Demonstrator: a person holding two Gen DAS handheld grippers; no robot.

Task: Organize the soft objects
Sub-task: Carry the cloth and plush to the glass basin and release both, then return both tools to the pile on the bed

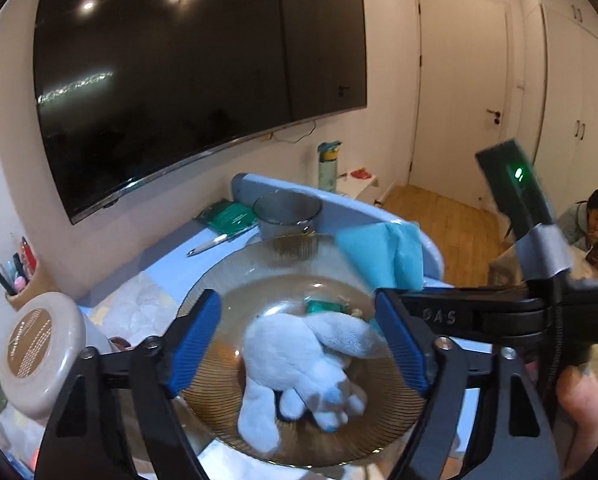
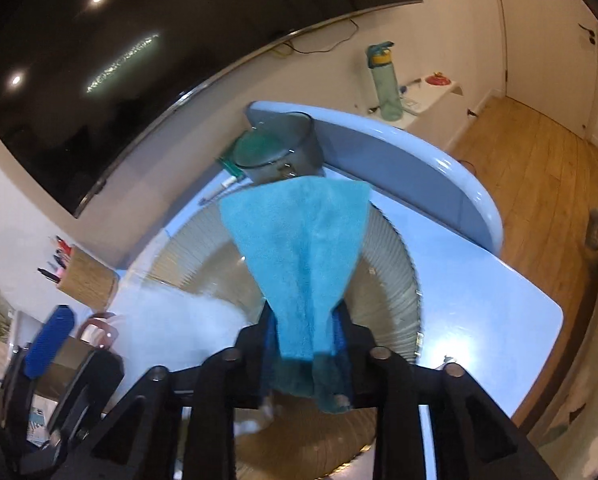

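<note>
A white plush toy [image 1: 311, 364] lies in the ribbed glass plate [image 1: 219, 412] on the desk [image 2: 499, 312], directly between the wide-open left tongs [image 1: 299, 354]. The right tongs [image 2: 305, 336], narrower, straddle a teal towel [image 2: 299, 236] that drapes over the plate's far rim.

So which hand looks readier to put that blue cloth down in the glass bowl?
The right. The cloth already hangs between the fingers of the right hand-held gripper, over the bowl. The left hand-held gripper stands open and empty around the white plush toy lying in that bowl.
</note>
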